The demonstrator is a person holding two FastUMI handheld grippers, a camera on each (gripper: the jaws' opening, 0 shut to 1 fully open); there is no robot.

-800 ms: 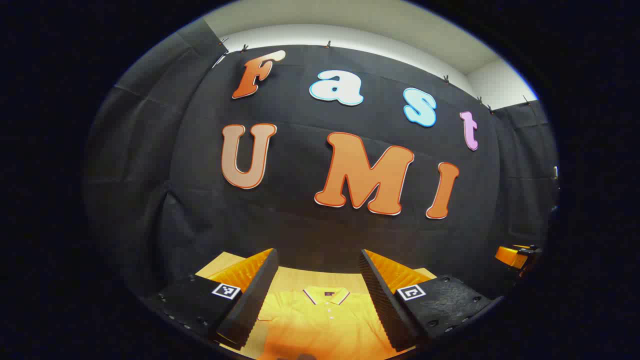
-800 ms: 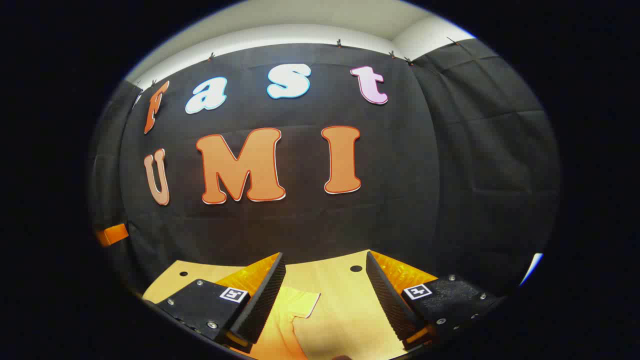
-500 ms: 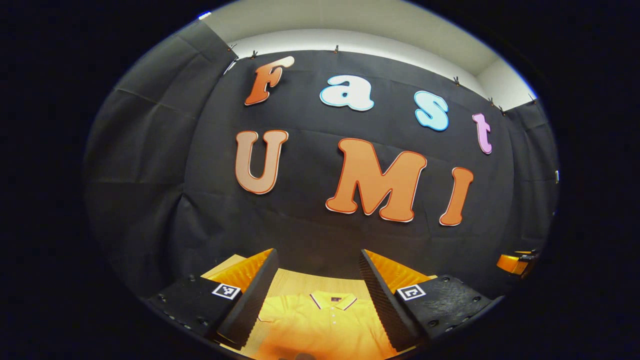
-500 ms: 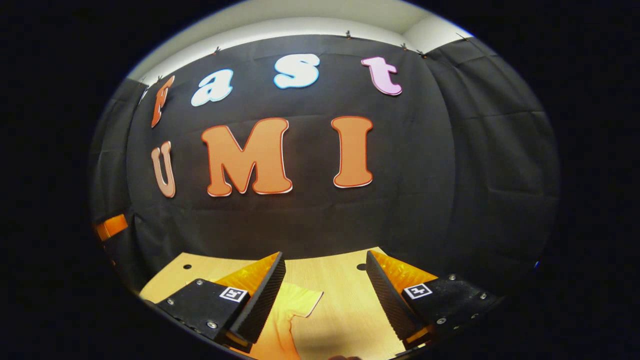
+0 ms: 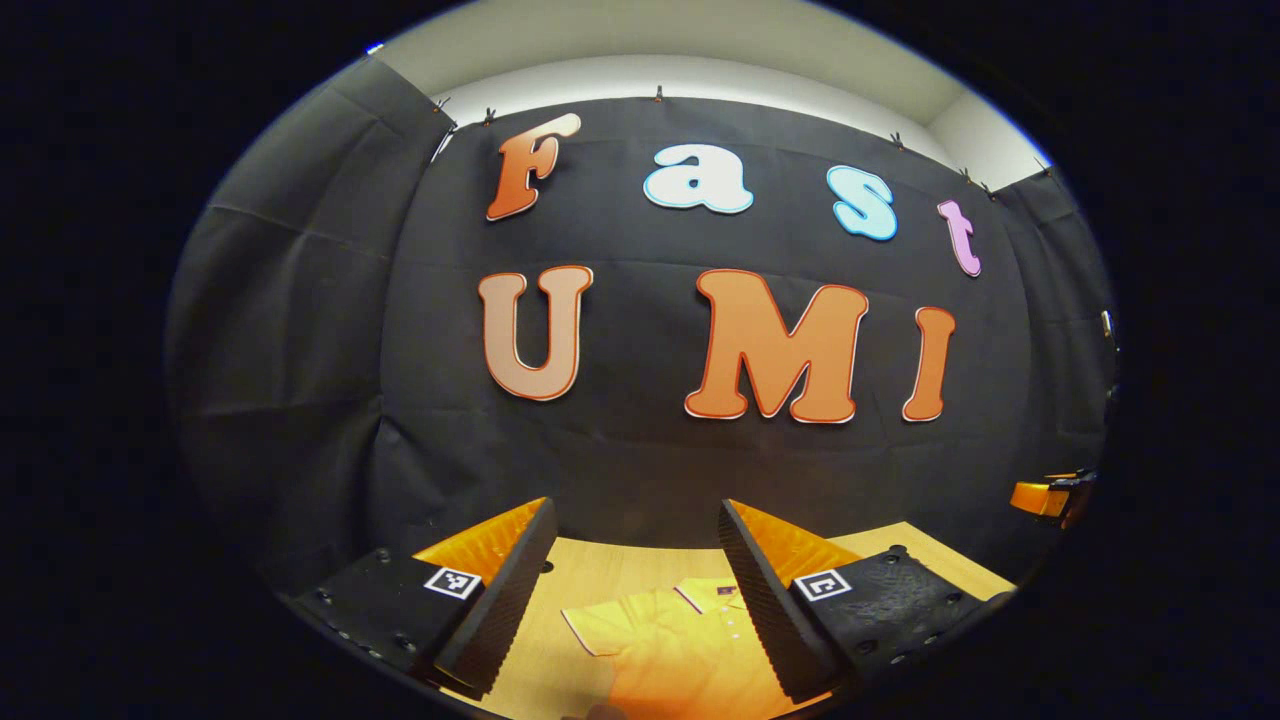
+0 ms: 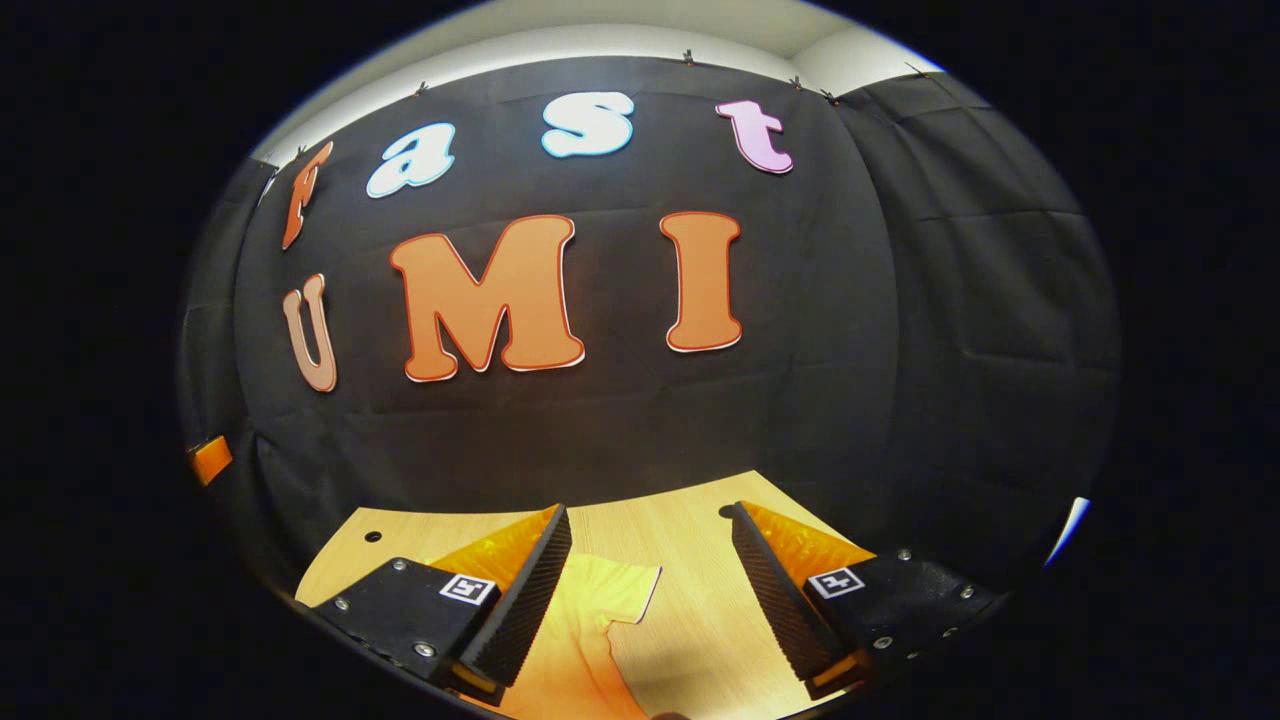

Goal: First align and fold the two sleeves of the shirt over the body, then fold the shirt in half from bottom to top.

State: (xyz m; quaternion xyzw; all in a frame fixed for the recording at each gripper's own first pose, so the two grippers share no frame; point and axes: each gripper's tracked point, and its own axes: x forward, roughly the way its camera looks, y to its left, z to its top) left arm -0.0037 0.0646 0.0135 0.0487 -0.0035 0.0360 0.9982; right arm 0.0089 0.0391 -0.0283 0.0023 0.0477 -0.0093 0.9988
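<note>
Shirt flat on table | both tongs agape above

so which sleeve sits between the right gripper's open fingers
The shirt's right sleeve, flat on the table ahead of the right gripper.

You're working in a dim booth: light comes from above, leaving the ceiling strip pale while the wooden table and yellow shirt glow warm, nearly overexposed. Your fisheye bends the wall's edges strongly. Near the bottom rim, the shirt smears into soft orange blur and shadow.
</note>
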